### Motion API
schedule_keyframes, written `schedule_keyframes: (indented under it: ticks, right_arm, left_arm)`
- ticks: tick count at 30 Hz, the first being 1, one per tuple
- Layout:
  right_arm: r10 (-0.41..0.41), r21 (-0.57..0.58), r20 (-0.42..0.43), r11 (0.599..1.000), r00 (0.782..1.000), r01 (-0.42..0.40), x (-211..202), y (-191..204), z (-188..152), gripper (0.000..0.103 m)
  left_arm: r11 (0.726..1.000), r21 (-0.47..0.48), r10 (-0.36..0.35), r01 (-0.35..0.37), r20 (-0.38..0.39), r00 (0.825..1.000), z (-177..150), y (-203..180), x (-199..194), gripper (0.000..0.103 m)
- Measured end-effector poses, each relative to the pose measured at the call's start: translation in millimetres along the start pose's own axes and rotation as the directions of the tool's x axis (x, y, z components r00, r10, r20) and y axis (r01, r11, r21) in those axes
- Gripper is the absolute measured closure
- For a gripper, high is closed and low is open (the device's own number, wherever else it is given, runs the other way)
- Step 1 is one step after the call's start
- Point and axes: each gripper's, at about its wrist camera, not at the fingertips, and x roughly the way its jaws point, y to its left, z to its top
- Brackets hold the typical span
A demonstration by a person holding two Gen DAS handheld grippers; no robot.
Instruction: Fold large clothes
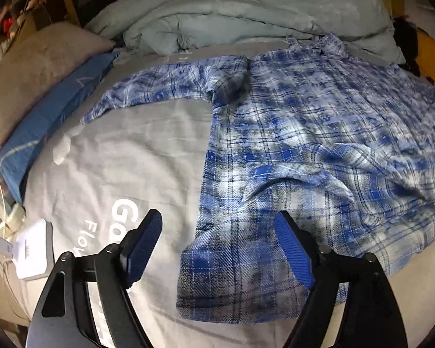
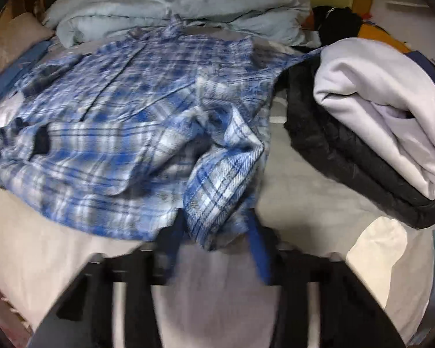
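Left gripper [image 1: 219,229] angled steeply down, blue pads spread wide, nothing pressed between them. Right gripper [image 2: 217,226] also pitched down, motion-blurred, jaws narrow, fingers [image 2: 256,243] flanking plaid cloth fold at 12 o'clock.

White letters "Go" and "Flo" show on the grey sheet [image 1: 148,150], partly hidden.
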Motion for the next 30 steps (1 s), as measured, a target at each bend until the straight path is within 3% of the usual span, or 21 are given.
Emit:
schedule_keyframes:
  ticks: [2,4,7,10,12,14,15,17,18,22,25,27,28,30]
  right_arm:
    - [0.018,0.069,0.030,0.997,0.999,-0.020,-3,-13,5,0.095]
    - [0.033,0.144,0.074,0.989,0.997,-0.044,-15,-29,5,0.095]
    - [0.080,0.191,0.107,0.977,0.991,-0.100,-29,-46,8,0.094]
    - [-0.005,0.233,0.063,0.972,0.998,-0.010,-22,-60,8,0.092]
    - [-0.009,0.279,0.021,0.960,1.000,0.003,-15,-70,4,0.092]
    - [-0.021,0.292,0.035,0.956,0.999,0.009,-19,-73,2,0.092]
    - [-0.043,0.278,0.053,0.960,0.998,0.026,-24,-70,2,0.092]
    - [-0.120,0.253,0.120,0.964,0.986,0.086,-42,-65,1,0.076]
    - [-0.118,0.248,0.152,0.966,0.981,0.078,-51,-64,1,0.072]
    - [0.034,0.135,0.193,0.989,0.981,-0.061,-64,-36,-2,0.068]
    - [0.051,-0.046,0.172,0.998,0.984,-0.044,-64,12,-10,0.058]
    - [0.071,-0.147,0.138,0.988,0.988,-0.051,-56,44,-16,0.056]
    - [0.079,-0.168,0.121,0.984,0.989,-0.058,-50,53,-18,0.054]
    - [0.081,-0.204,0.073,0.977,0.994,-0.065,-35,72,-23,0.047]
  left_arm:
    - [1.000,0.022,0.008,-0.008,0.014,1.000,-1,-4,-4,0.034]
    - [0.999,0.038,0.023,-0.024,0.035,0.999,-2,-6,-10,0.041]
    - [0.999,0.045,0.020,-0.022,0.047,0.999,-1,-5,-15,0.042]
    - [1.000,0.030,0.005,-0.006,0.054,0.999,0,-1,-19,0.042]
    - [0.999,0.029,-0.016,0.015,0.068,0.998,0,0,-28,0.042]
    - [0.999,0.037,-0.043,0.039,0.097,0.994,-2,-1,-43,0.042]
    - [0.998,0.044,-0.055,0.050,0.112,0.992,-3,-2,-51,0.042]
    - [0.995,0.064,-0.087,0.078,0.152,0.985,-5,-7,-68,0.042]
    - [0.993,0.076,-0.098,0.086,0.172,0.980,-6,-11,-76,0.042]
    - [0.977,0.169,-0.164,0.133,0.182,0.969,-18,-33,-88,0.043]
    - [0.954,0.232,-0.218,0.187,0.112,0.970,-31,-53,-82,0.042]
    - [0.937,0.270,-0.248,0.221,0.070,0.966,-39,-66,-78,0.042]
    - [0.928,0.292,-0.255,0.230,0.053,0.965,-42,-73,-76,0.038]
    - [0.917,0.327,-0.254,0.231,0.031,0.967,-47,-86,-71,0.019]
